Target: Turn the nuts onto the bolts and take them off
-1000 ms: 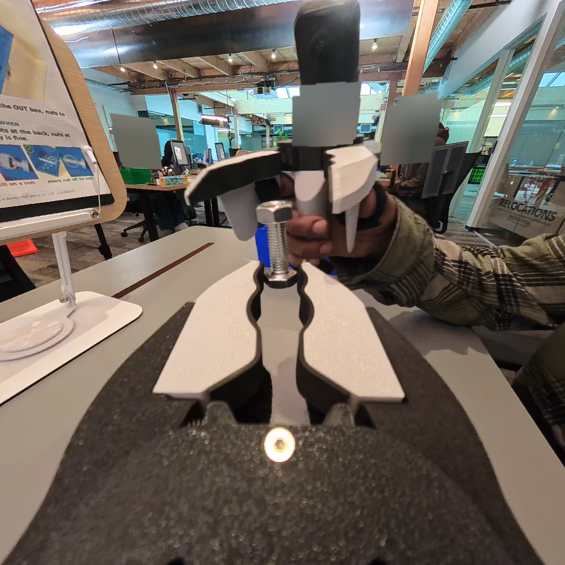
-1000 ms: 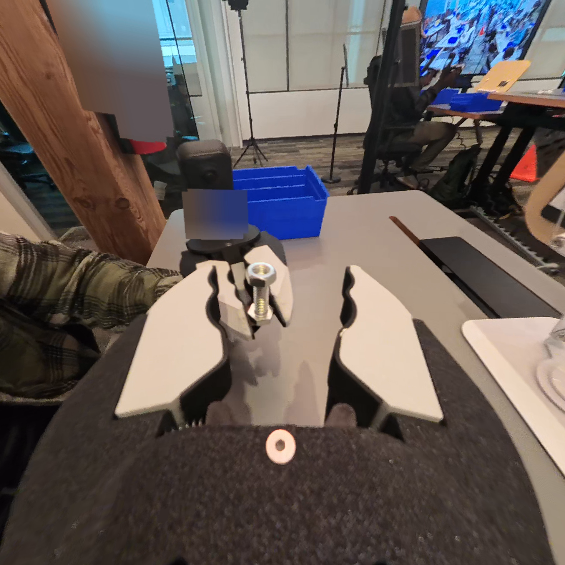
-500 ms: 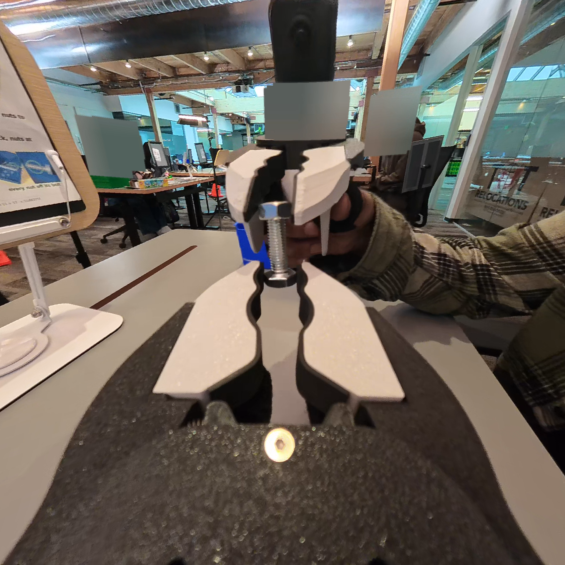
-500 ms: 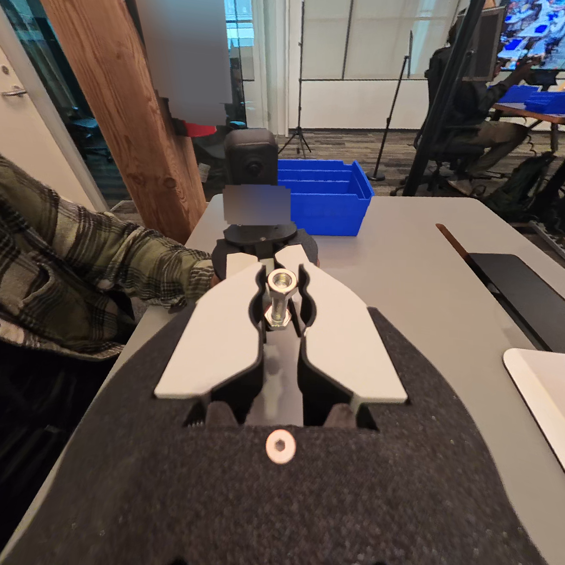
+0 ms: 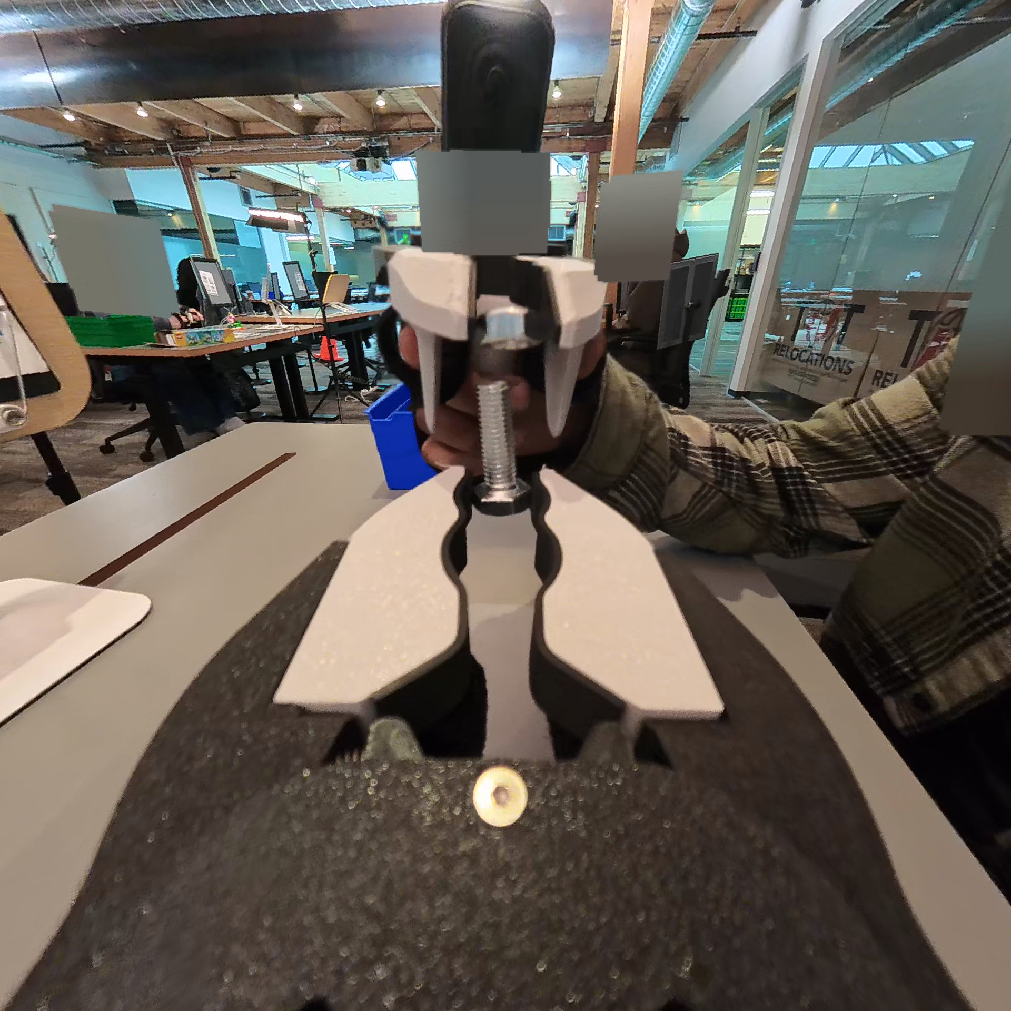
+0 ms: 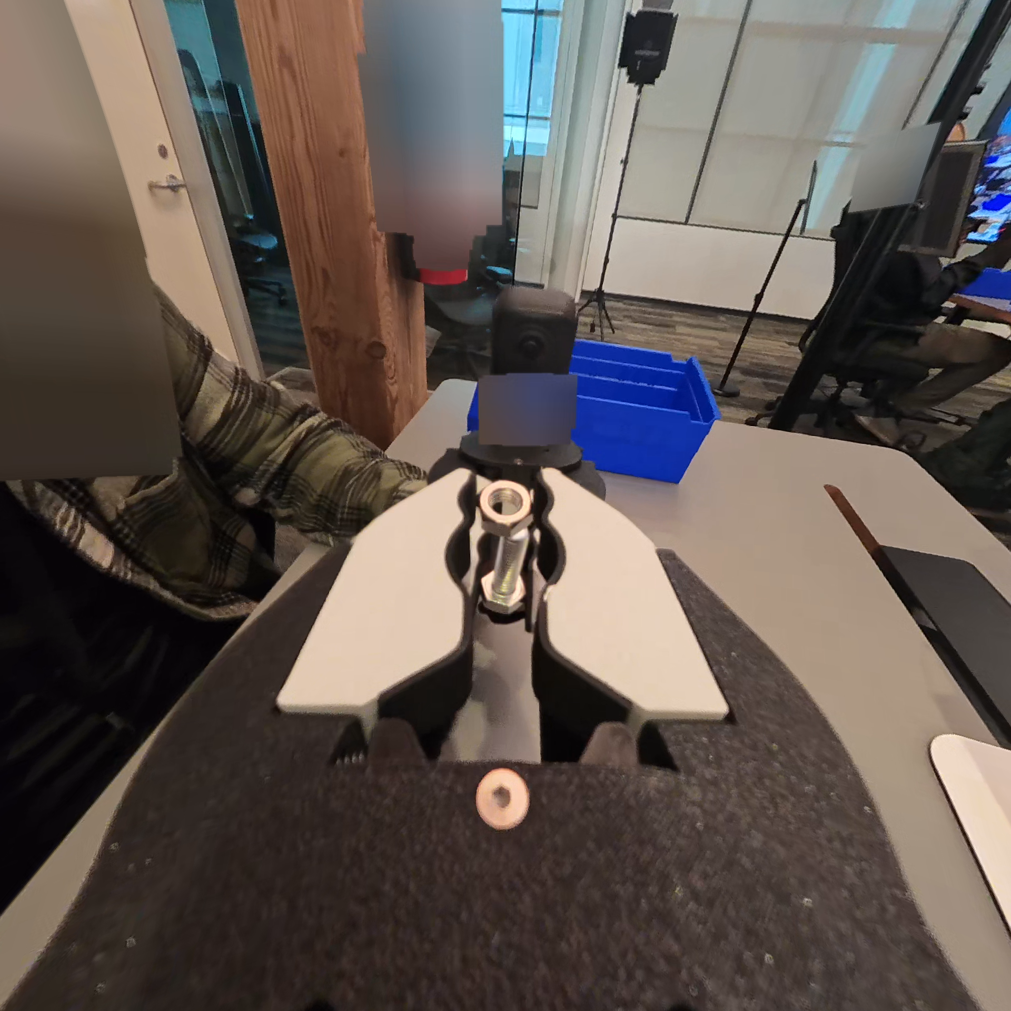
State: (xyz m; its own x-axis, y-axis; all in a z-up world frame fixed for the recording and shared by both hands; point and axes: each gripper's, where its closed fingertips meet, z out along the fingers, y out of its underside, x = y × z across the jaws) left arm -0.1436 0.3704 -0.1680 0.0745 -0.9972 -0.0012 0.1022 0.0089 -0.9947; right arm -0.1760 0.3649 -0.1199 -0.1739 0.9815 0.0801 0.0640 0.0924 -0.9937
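Note:
A silver bolt (image 5: 495, 432) stands tilted above the grey table (image 5: 164, 547). My left gripper (image 5: 500, 487) is shut on the bolt's hex head (image 5: 500, 495) at the lower end. My right gripper (image 6: 504, 492) is shut on a silver nut (image 6: 504, 506) at the tip of the thread, and the nut's open hole faces the right camera. In the left wrist view the right gripper (image 5: 506, 328) faces me and holds the nut (image 5: 506, 325) at the top of the bolt. In the right wrist view the shaft (image 6: 507, 563) and head (image 6: 500, 599) show between my fingers.
A blue bin (image 6: 640, 416) stands on the table behind the left gripper and also shows in the left wrist view (image 5: 394, 437). A white stand base (image 5: 54, 629) lies at the left and a black mat (image 6: 957, 591) at the right. Plaid sleeves (image 5: 766, 481) reach in. Spacing between my two grippers at the tips: around 5 cm.
The right gripper was open beside the bolt, then closed on the nut. It has since turned upright, and more thread shows between nut and head. The left gripper kept its hold.

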